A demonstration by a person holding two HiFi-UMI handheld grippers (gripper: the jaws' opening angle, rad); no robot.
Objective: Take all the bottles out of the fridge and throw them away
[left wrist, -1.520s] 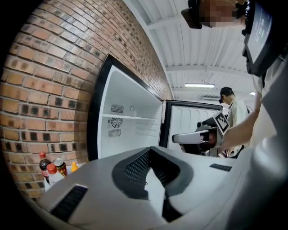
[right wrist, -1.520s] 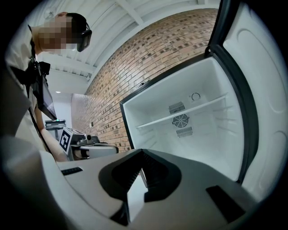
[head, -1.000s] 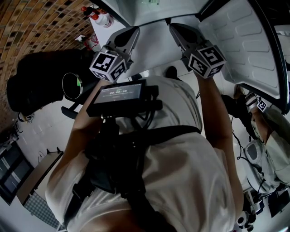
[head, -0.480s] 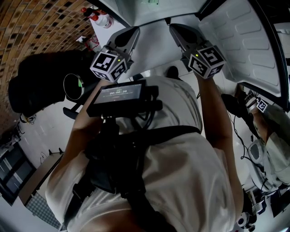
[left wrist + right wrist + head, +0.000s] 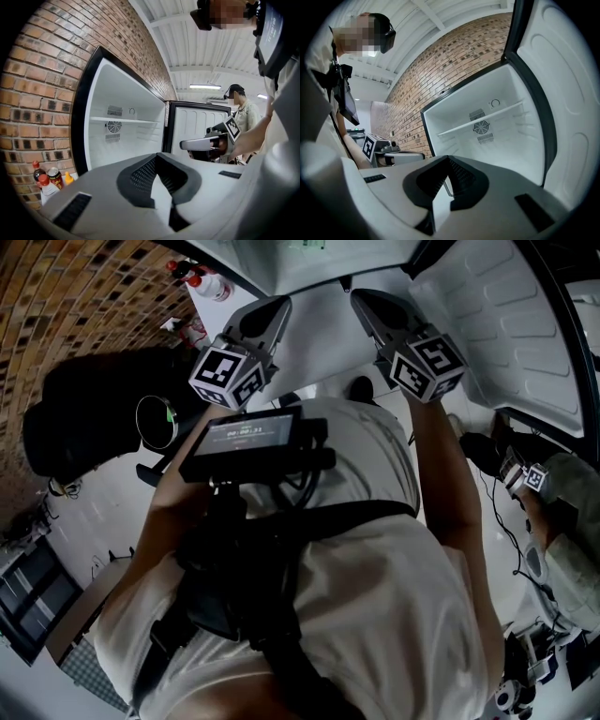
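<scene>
Facing the open white fridge (image 5: pixel 126 140), apparently bare, the left grey gripper (image 5: pixel 158 161) and right grey gripper (image 5: pixel 447 161) are hovering pinched together, empty; red-capped clear bottles (image 5: pixel 43 183) are standing outside at the white ledge's (image 5: pixel 204 304) edge, so widening one claw before reaching is looking wise.

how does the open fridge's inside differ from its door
The white fridge compartment has a shelf and a round fan grille; the white moulded fridge door has only oval recesses. The compartment is a deep box; the door, a panel swung open at its right. Both are white, black-edged, with nothing stored in view.
</scene>
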